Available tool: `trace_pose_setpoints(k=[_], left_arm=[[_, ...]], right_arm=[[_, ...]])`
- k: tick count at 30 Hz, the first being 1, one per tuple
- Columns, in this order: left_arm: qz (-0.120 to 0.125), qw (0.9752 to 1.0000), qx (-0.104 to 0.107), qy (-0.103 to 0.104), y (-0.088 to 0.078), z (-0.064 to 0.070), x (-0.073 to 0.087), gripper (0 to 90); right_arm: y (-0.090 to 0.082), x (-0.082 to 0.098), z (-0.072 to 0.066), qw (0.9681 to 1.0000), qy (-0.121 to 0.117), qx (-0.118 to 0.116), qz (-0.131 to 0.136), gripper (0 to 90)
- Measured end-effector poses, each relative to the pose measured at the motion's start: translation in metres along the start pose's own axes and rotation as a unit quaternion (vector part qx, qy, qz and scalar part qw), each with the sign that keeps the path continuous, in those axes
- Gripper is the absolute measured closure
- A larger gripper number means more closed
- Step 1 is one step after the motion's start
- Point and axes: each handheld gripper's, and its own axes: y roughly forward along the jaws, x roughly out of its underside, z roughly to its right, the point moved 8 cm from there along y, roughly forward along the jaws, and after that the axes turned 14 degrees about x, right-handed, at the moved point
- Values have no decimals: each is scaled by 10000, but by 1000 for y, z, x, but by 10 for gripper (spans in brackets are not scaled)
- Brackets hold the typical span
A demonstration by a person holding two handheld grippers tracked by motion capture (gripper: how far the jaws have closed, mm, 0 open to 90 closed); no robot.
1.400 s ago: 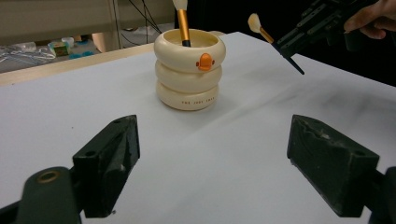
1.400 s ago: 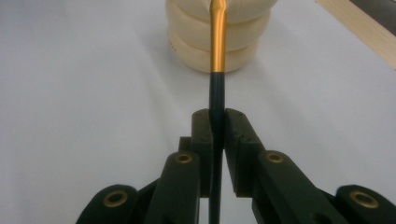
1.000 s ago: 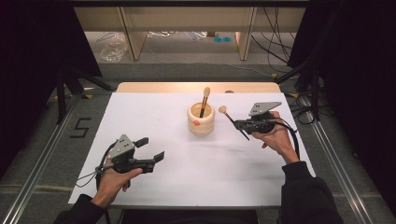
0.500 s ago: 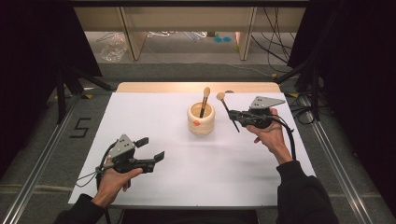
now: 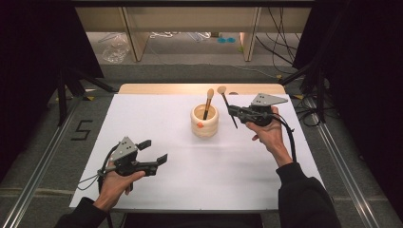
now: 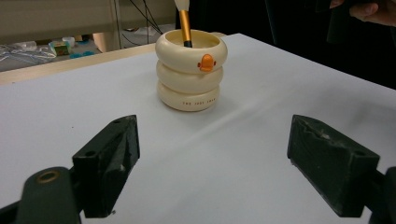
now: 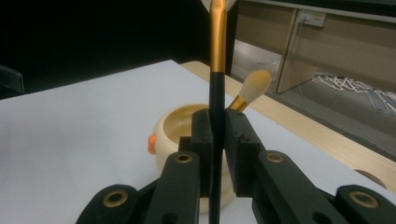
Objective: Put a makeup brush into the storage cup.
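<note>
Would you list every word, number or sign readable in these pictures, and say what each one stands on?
"5": a dark numeral on the grey floor left of the table, in the high view.
Small dark lettering on the bottom ring of the cream holder, in the left gripper view: too small and blurred to read.
The orange mark on the holder's top ring is a little shape, not text.

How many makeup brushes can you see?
2. One brush stands in the cream holder on the table. The other brush is clamped in the right gripper, just beside the holder. More could hide inside.
</note>
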Motion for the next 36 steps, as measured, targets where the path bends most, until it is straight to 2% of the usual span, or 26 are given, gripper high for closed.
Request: trace_pose_setpoints(k=[2, 4, 11, 13, 15, 19, 29, 32, 33, 34, 35, 36], left_arm=[[-20, 10000, -37, -19, -1, 0, 0, 169], [-5, 10000, -34, -56, 0, 0, 0, 169], [-14, 10000, -11, 6, -1, 0, 0, 169], [13, 9999, -35, -96, -1, 0, 0, 169], [13, 9999, -31, -103, -1, 1, 0, 169], [19, 9999, -41, -107, -1, 1, 0, 169], [14, 10000, -26, -62, -1, 0, 0, 169], [0, 10000, -17, -14, -1, 0, 0, 169], [4, 10000, -18, -29, -1, 0, 0, 169], [19, 10000, -23, -63, -1, 0, 0, 169], [24, 10000, -23, -64, -1, 0, 0, 169], [13, 10000, -21, -46, -1, 0, 0, 169]], right_arm=[[1, -4, -1, 10000, 52, -9, 62, 835], [3, -9, 0, 9998, 11, 98, 193, 835], [13, -21, -8, 9994, 147, -63, 315, 835], [16, -24, -9, 9991, 203, -53, 364, 836], [18, -27, -12, 9989, 233, -97, 384, 835], [26, -34, -12, 9976, 311, -64, 608, 835], [42, -44, -15, 9962, 372, 5, 792, 836], [47, -45, -16, 9955, 466, 0, 828, 835], [48, -44, -18, 9955, 591, -56, 746, 835], [50, -45, -16, 9948, 539, 18, 867, 835], [51, -43, -17, 9956, 600, -13, 716, 835], [52, -43, -16, 9952, 599, 5, 772, 835]])
